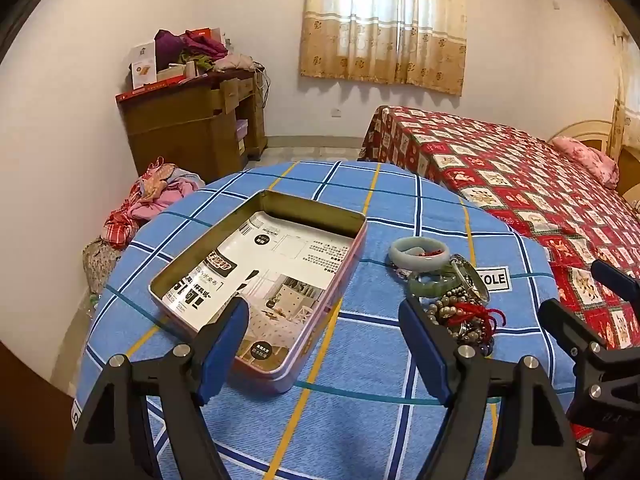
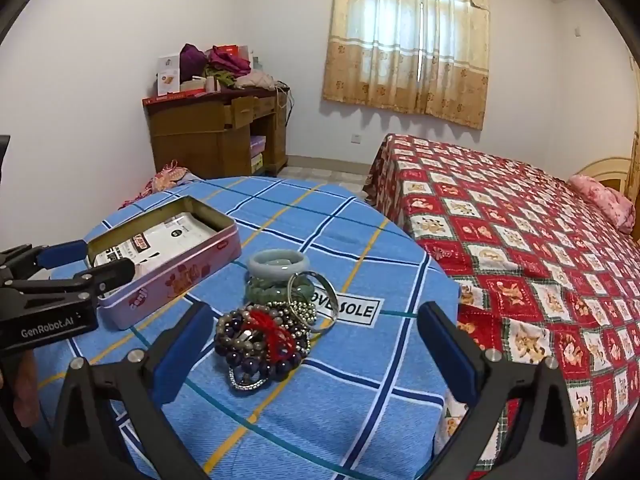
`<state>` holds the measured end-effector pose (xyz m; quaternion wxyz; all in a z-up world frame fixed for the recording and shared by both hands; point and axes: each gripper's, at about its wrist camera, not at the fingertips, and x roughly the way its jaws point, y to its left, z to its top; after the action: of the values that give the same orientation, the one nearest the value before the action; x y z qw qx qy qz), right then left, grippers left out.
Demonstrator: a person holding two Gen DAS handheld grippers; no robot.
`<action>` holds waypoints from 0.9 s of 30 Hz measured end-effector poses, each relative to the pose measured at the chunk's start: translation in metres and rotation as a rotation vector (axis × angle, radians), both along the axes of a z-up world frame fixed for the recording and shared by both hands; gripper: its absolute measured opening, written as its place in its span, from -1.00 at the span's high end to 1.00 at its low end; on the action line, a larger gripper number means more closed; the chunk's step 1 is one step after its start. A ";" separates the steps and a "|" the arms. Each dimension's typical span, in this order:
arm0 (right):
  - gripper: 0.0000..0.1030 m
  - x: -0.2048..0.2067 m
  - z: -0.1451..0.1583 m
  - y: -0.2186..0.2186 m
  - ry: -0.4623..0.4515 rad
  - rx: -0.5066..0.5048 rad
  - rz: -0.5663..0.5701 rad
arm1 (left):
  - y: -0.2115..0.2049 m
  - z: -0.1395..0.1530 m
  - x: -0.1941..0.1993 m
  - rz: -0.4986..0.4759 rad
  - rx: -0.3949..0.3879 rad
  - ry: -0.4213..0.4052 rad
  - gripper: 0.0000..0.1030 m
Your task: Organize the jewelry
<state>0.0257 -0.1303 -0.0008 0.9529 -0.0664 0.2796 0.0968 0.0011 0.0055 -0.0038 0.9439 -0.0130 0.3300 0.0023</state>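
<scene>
An open pink tin box lined with printed paper sits on the blue checked tablecloth; it shows at the left in the right wrist view. A jewelry pile lies right of it: a pale jade bangle, a green bangle, a silver bangle, bead bracelets with red cord. My left gripper is open and empty, over the tin's near end. My right gripper is open and empty, its fingers either side of the bead pile.
The round table's edge falls off at right toward a bed with a red patterned cover. A wooden desk piled with clothes and boxes stands at the far wall. Clothes lie heaped on the floor at left.
</scene>
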 end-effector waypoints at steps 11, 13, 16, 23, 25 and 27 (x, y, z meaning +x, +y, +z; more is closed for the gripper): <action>-1.00 0.000 0.000 0.000 0.002 0.000 0.003 | 0.002 -0.002 0.002 0.009 -0.008 0.007 -0.50; -1.00 0.000 0.000 0.000 -0.001 -0.001 0.003 | 0.003 -0.002 0.002 0.011 -0.008 0.007 -0.50; -1.00 -0.001 0.000 0.001 -0.001 -0.002 0.003 | 0.003 -0.002 0.002 0.009 -0.008 0.007 -0.50; -1.00 -0.001 0.000 0.001 0.000 -0.002 0.003 | 0.004 -0.003 0.003 0.009 -0.008 0.011 -0.50; -1.00 0.000 0.000 0.000 0.000 0.000 0.003 | 0.004 -0.003 0.003 0.010 -0.007 0.011 -0.50; -1.00 0.000 0.000 0.001 -0.001 -0.002 0.003 | 0.005 -0.003 0.003 0.010 -0.008 0.012 -0.50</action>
<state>0.0255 -0.1297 -0.0009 0.9528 -0.0676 0.2793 0.0979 0.0039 0.0101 -0.0070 0.9418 -0.0183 0.3357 0.0058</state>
